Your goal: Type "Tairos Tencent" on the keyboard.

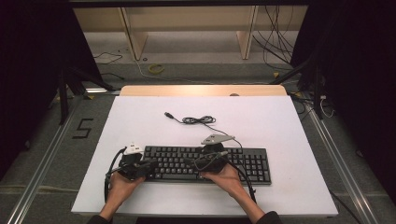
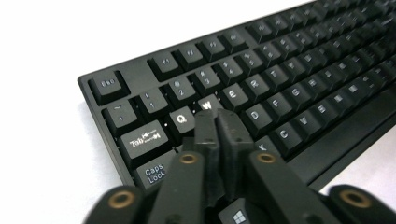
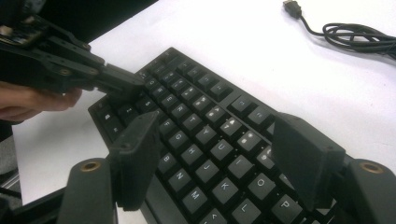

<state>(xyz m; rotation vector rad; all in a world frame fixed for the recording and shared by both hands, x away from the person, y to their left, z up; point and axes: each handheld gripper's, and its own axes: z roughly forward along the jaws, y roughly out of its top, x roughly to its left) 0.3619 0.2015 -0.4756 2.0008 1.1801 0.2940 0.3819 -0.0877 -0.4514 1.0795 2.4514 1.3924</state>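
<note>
Keyboard (image 1: 208,163), black and full-size, lies on the white table (image 1: 140,116) near the person's edge, with its long side parallel to that edge. Its cable (image 1: 198,120) runs away from the keyboard's far side, makes a small coil on the table, and ends in a plug lying free.

Both forearms come in from the near edge. The left hand (image 1: 122,183) holds the left tongs (image 1: 150,164) low and nearly level over the keyboard's left end, pointing along the key rows. The right hand (image 1: 228,177) holds the right tongs (image 1: 195,161) over the keyboard's middle part, also turned toward the left end.

The left gripper view shows these tongs pressed together, with nothing between them, and their tips down at the keys just below W and beside Q (image 2: 181,118); whether a key is pushed in I cannot tell. The right gripper view shows the right tongs (image 3: 219,154) standing wide apart above the letter keys, holding nothing, and beyond them the left tongs (image 3: 122,84) at the keyboard's left end.
</note>
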